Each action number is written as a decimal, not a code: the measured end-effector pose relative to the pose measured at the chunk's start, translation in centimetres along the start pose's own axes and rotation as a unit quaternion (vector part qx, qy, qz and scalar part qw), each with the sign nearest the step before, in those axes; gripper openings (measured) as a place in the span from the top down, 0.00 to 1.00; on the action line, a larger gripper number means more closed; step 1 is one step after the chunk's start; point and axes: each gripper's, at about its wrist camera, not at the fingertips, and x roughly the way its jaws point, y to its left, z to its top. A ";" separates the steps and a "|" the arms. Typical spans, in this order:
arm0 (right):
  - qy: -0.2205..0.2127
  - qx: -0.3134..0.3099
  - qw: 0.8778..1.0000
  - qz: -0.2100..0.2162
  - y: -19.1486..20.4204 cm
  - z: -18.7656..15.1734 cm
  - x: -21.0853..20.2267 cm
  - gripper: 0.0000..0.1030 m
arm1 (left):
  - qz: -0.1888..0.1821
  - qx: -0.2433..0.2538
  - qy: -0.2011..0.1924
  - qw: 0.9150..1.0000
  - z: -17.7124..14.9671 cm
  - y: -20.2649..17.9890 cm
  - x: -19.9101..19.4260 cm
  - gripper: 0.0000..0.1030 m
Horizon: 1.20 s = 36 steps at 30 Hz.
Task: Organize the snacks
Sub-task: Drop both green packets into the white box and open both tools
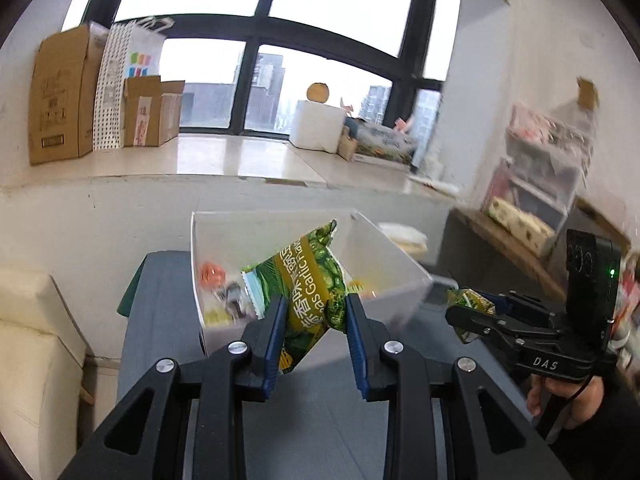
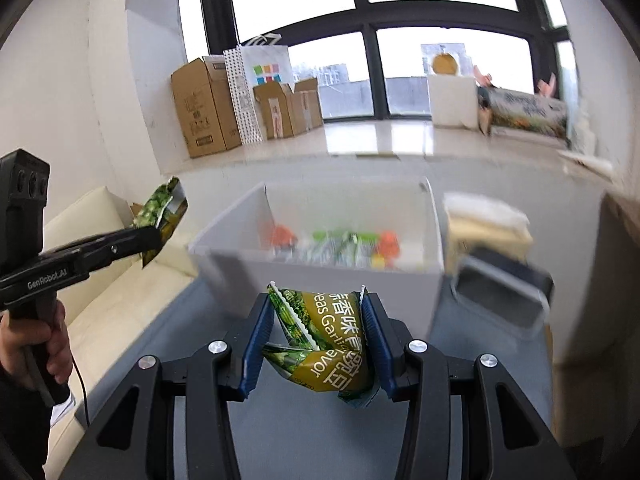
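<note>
My left gripper is shut on a green garlic-pea snack packet and holds it raised over the near edge of a white bin. My right gripper is shut on a second green pea packet, just in front of the same white bin. The bin holds several small snacks, orange and green. The right gripper with its packet shows at the right of the left wrist view. The left gripper with its packet shows at the left of the right wrist view.
The bin stands on a grey table. A dark lidded container sits right of the bin. A cream sofa is to the left. Cardboard boxes stand by the window. Shelves with boxes are at right.
</note>
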 end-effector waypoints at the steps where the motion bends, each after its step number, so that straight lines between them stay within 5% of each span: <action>1: -0.001 -0.003 1.000 0.002 0.0 1.1 0.8 0.52 | 0.008 0.005 0.002 1.000 0.7 0.4 0.8 0.68; 12: 0.020 -0.031 0.998 -0.041 -0.8 7.7 8.6 0.52 | 0.050 0.018 0.042 0.998 4.1 2.3 9.5 0.65; 13: 0.025 -0.027 0.999 -0.039 -1.2 7.8 9.2 0.50 | 0.054 0.022 0.045 0.997 3.9 2.3 9.9 0.54; 14: 0.028 -0.019 0.999 -0.040 -1.5 7.7 9.6 0.37 | 0.053 0.021 0.048 0.997 3.6 2.3 10.0 0.44; 15: 0.032 -0.013 0.998 -0.044 -1.9 7.6 10.0 0.25 | 0.047 0.015 0.054 0.997 3.3 2.4 10.4 0.16; 16: 0.037 -0.009 0.998 -0.052 -2.3 7.5 10.2 0.02 | 0.045 0.011 0.053 0.997 3.1 2.6 10.5 0.00; 26: 0.024 0.021 0.997 -0.074 -4.1 5.8 8.5 0.00 | 0.066 0.007 0.050 0.997 2.6 2.6 9.3 0.00; 36: -0.030 -0.011 0.993 -0.110 1.7 3.5 -0.1 0.00 | 0.142 0.009 -0.004 0.990 0.2 -1.4 1.7 0.00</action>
